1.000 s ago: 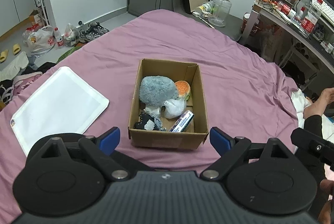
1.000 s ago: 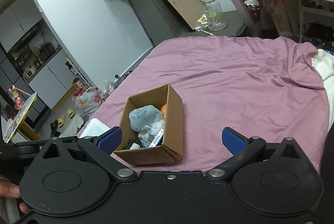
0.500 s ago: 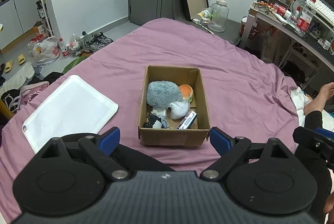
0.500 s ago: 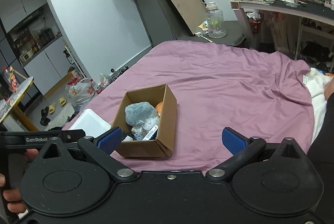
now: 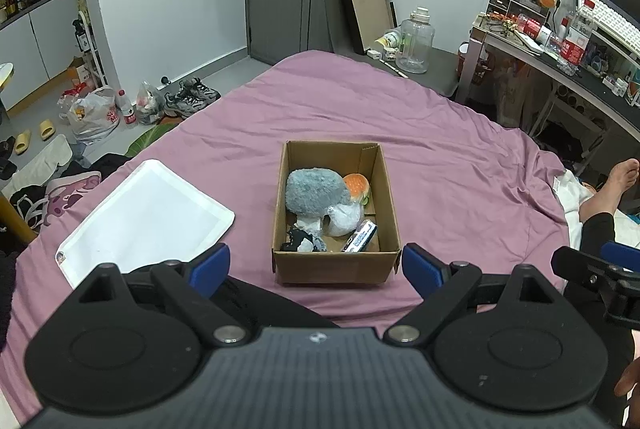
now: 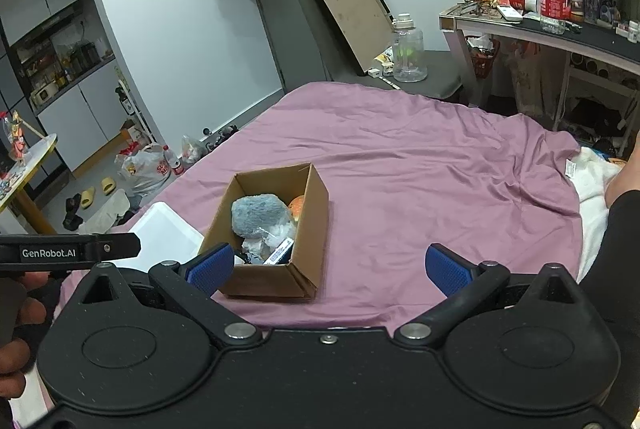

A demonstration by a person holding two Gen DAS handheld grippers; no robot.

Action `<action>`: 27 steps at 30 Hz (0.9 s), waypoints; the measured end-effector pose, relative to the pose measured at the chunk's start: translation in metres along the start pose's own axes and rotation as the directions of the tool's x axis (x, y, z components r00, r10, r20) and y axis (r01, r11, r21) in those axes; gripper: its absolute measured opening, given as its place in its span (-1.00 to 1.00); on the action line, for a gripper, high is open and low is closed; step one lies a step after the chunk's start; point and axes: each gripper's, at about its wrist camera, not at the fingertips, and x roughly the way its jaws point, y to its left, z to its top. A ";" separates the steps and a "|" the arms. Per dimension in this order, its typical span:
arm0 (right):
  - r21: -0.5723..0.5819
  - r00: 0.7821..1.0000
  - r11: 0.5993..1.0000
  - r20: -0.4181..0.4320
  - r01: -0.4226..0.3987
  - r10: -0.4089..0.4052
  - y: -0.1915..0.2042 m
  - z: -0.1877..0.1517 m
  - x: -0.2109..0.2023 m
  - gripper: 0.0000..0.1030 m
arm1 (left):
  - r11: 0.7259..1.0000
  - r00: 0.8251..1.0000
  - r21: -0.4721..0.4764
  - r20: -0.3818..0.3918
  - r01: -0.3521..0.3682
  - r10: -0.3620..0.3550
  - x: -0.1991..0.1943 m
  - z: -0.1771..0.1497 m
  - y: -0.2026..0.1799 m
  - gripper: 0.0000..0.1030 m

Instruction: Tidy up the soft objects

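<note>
Soft toys [image 5: 317, 194] heaped in box [image 5: 336, 266], lower ones hidden; both claws spread, empty.

Bed with a wrinkled purple sheet [image 5: 420, 133]. Open cardboard box [image 5: 336, 265] sits mid-bed; white tray [image 5: 148, 217] lies flat just left of the box; white cloth [image 6: 592, 173] bunched far right of the box.

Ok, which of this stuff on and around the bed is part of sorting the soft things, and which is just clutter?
Job:
cardboard box
grey plush
burger toy
white tray

Clutter:
water jug
sneakers
plastic bag
yellow slippers
</note>
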 end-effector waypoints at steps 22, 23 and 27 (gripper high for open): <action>-0.032 0.999 0.999 -0.009 0.039 -0.040 0.003 -0.003 0.001 1.00 | 1.000 1.000 0.009 -0.003 -0.011 0.011 0.000 -0.005 0.000 0.79; -0.033 0.999 0.999 -0.009 0.041 -0.041 0.003 -0.003 0.001 1.00 | 1.000 1.000 0.009 -0.004 -0.011 0.011 0.000 -0.007 0.000 0.79; -0.035 0.999 0.998 -0.014 0.044 -0.044 0.003 -0.002 0.002 1.00 | 1.000 1.000 0.007 -0.006 -0.013 0.013 0.002 -0.010 0.002 0.79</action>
